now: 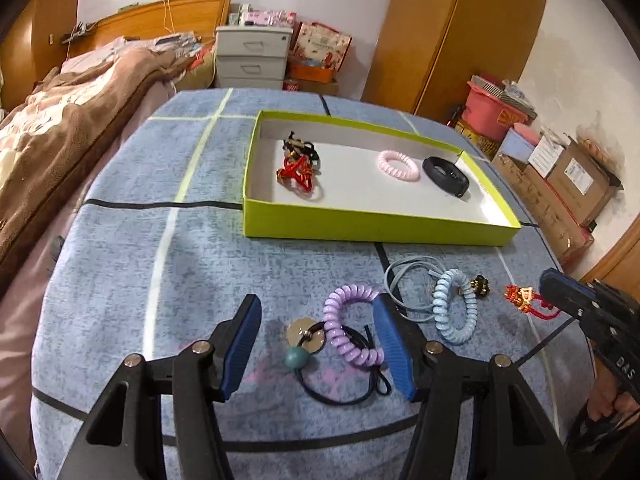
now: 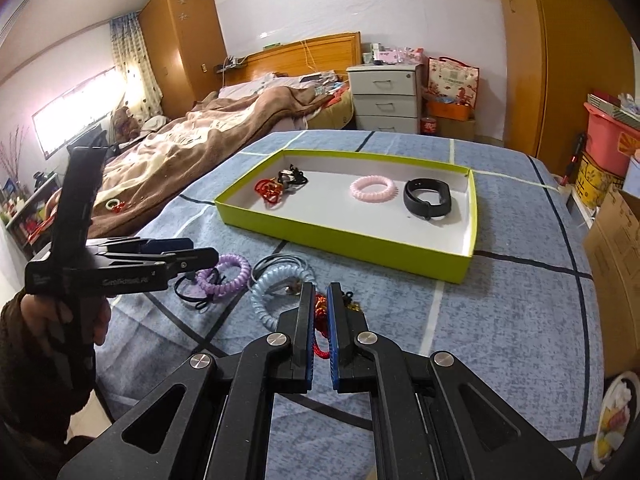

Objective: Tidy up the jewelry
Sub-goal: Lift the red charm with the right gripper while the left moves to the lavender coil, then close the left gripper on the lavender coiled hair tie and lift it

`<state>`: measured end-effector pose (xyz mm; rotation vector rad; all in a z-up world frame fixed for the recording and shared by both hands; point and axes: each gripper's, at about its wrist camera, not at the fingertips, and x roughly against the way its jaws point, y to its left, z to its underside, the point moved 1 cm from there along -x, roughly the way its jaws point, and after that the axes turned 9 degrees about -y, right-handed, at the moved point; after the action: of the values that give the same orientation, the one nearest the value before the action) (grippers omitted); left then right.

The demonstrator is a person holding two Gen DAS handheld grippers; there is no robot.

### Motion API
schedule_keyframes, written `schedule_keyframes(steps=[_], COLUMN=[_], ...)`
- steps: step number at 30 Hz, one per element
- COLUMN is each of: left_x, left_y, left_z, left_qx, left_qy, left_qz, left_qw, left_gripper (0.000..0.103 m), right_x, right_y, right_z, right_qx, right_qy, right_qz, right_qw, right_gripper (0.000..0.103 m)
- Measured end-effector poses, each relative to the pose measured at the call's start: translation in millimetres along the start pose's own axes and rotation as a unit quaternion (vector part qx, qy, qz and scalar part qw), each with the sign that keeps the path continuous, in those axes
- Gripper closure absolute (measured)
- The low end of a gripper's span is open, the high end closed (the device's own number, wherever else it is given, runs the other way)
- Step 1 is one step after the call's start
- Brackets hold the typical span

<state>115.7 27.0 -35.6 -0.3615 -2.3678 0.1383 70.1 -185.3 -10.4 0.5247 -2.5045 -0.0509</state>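
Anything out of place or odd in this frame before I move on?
Nothing damaged. Loose pieces lie outside the tray: purple coil, blue coil and red charm, tangled with cords. One stray: a small pale ring lies off on the bed blanket, away from everything else.

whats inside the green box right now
Inside the green box: a red knotted cord ornament touching a black-and-gold piece at the left, a pink spiral hair tie, and a black wristband. Nothing shows under the tangled pair; the overlap hides it.

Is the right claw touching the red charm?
Touching. The right wrist view shows the right claw nearly closed, the red charm pinched between its pads.
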Motion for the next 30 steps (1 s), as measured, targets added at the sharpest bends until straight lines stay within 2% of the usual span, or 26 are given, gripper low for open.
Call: schedule_keyframes(steps=[2,5,8,11,17,25,27,30], left_x=[-5,-11,-15,-17,-20,-21,-21,-19], left_y=[-3,-5,-10,-13,-24,-34,-34,-31], left_z=[-1,-1,0,1,3,-1,-2,-2], left_qx=[-0.011,-0.014,-0.037,-0.043,-0.088,-0.104,-0.1,-0.089], left_qy=[0.005,0.015,0.018,0.024,0.029,0.034,0.032,0.027], left_qz=[-0.006,0.009,-0.01,-0.009,-0.037,-0.025,-0.021,-0.014], left_qw=[0.9999,0.9997,0.9991,0.9987,0.9951,0.9937,0.9942,0.9956], left_gripper=[0.047,0.049,0.05,0.051,0.054,0.085,0.09,0.091], right_x=[0,1,0,0,1,2,2,1], right_y=[-2,-5,-6,-6,-6,-9,-9,-10], right_z=[1,3,3,3,5,7,7,7], right_qx=[-0.004,-0.008,-0.01,-0.011,-0.017,-0.023,-0.022,-0.023], right_qy=[-0.001,-0.001,-0.002,-0.003,-0.005,-0.005,-0.004,-0.004], right_qz=[0.001,0.0,-0.002,-0.004,-0.008,-0.009,-0.009,-0.009], right_qw=[1.0,1.0,1.0,1.0,1.0,1.0,1.0,1.0], right_gripper=[0.097,0.097,0.097,0.097,0.097,0.097,0.097,0.097])
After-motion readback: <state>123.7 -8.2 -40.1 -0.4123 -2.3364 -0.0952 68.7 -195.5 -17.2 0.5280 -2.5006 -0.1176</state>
